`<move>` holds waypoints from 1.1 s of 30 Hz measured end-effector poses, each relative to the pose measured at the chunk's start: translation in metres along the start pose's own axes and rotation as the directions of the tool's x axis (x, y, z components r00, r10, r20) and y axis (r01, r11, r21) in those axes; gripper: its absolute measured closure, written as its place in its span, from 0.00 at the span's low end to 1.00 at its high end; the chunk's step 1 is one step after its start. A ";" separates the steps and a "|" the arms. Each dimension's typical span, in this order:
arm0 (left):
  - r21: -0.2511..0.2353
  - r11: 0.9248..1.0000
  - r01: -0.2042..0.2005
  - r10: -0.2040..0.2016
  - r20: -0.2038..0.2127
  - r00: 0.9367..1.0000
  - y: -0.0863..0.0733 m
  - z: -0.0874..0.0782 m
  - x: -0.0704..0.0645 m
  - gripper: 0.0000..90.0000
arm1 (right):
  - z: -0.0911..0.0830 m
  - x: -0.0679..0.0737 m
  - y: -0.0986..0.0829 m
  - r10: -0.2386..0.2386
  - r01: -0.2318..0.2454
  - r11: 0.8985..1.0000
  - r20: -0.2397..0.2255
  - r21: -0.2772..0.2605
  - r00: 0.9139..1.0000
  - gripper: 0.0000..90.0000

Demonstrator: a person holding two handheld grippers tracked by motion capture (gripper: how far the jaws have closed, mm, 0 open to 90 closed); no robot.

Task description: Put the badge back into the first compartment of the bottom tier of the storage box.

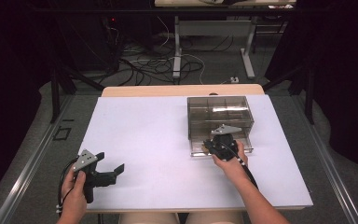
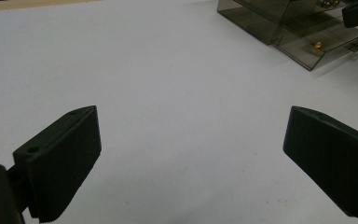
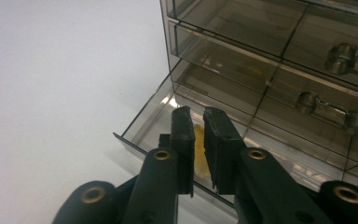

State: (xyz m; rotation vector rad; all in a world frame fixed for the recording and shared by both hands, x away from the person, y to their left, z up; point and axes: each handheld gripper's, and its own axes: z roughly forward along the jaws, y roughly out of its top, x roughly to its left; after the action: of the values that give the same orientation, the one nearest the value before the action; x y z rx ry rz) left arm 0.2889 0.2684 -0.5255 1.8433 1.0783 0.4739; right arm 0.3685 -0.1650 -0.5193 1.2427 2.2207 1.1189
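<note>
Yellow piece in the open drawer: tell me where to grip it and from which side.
Probably pinch the yellow piece across its thin width from above: the drawer is open-topped, while its walls and the cabinet behind block sideways approaches.

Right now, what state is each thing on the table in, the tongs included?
Drawer box: upright, upper drawers shut.
Bottom drawer: pulled out.
Yellow piece: lying in the open drawer, between the jaws.
Left tongs: open, holding nothing.
Right tongs: nearly closed; grip unclear.
</note>
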 end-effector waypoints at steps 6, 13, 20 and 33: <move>-0.004 1.000 0.013 -0.013 -0.003 1.000 -0.001 -0.002 0.002 0.05 | -0.002 0.002 0.002 0.012 -0.012 1.000 -0.017 -0.006 1.000 0.73; -0.006 1.000 0.006 -0.006 -0.001 1.000 0.000 -0.002 0.001 0.05 | -0.003 0.005 0.005 0.024 -0.024 1.000 -0.029 -0.003 0.999 0.56; -0.010 1.000 0.006 -0.006 -0.001 1.000 0.000 -0.002 0.000 0.05 | -0.007 0.007 0.010 0.043 -0.044 0.999 -0.045 -0.011 0.998 0.40; -0.021 1.000 0.008 -0.008 -0.009 1.000 0.001 -0.002 -0.001 0.05 | -0.014 0.012 0.015 0.029 -0.032 0.998 -0.064 -0.054 0.998 0.36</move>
State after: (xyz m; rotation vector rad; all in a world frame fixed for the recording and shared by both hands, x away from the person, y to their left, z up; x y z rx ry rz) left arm 0.2871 0.2689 -0.5238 1.8198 1.0826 0.4878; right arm 0.3610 -0.1570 -0.4977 1.2392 2.2081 1.2387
